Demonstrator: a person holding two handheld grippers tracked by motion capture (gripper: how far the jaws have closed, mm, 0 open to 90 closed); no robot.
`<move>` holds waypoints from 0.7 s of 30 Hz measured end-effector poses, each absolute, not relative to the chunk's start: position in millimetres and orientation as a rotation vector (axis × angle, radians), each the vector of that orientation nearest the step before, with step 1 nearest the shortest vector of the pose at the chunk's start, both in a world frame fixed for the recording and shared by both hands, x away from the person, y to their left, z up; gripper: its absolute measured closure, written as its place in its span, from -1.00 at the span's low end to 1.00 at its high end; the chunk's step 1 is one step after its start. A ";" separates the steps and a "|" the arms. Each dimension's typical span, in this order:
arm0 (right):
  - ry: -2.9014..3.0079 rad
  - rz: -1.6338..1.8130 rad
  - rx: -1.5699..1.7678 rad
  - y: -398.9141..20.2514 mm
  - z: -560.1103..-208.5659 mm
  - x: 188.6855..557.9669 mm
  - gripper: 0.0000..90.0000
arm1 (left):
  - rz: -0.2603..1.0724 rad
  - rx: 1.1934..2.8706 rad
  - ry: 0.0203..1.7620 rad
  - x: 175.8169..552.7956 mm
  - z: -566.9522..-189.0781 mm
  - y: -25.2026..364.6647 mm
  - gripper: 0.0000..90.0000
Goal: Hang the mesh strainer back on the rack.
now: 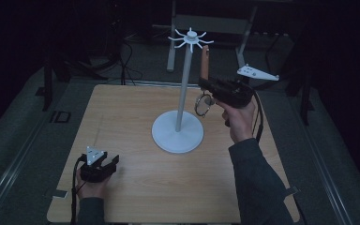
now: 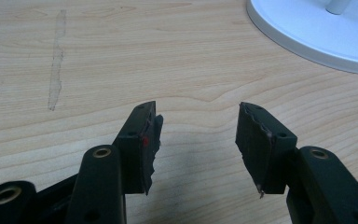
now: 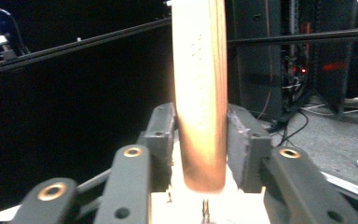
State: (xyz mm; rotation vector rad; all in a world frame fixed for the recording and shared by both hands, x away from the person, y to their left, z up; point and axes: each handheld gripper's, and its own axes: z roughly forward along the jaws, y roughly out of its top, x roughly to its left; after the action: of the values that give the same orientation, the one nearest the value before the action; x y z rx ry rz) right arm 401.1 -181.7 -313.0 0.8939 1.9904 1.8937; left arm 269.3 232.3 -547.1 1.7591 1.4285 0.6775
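Stand: one white hook stand (image 1: 178,131) on the counter (image 1: 136,187).
Left tongs (image 2: 198,140): wide open, empty.
Right tongs (image 3: 200,140): one wooden handle (image 3: 200,93) between the jaws, perhaps loosely; one round lens (image 1: 204,104) below.

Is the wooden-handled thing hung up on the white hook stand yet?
Nearly. Done: the wooden-handled, round-framed utensil is raised upright to the top of the white hooked stand. In hand: the right gripper has its jaws loosely round the handle. Left: check it hangs, then back away. The left gripper rests open.
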 end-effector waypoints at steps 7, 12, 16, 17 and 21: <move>1.971 1.822 0.898 -187.5 -314.9 396.2 0.11 | 0.679 1.762 1.429 269.5 -547.3 231.9 0.08; 1.955 1.758 0.900 -189.3 -313.4 391.0 -0.10 | 0.679 1.761 1.429 269.5 -547.4 231.8 0.08; 1.949 1.692 0.900 -189.2 -311.6 386.7 -0.24 | 0.678 1.763 1.429 269.4 -547.3 232.0 0.08; 1.949 1.679 0.897 -189.2 -311.4 385.9 -0.27 | 0.677 1.763 1.430 269.4 -547.2 232.0 0.08; 1.960 1.608 0.879 -188.6 -312.1 380.1 -0.37 | 0.678 1.765 1.430 269.4 -547.3 232.0 0.08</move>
State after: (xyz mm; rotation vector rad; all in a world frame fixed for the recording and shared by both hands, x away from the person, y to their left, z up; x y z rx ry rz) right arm 380.1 -188.6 -312.1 0.8789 1.9599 1.6082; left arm 269.4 232.0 -547.3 1.7650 1.4299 0.6777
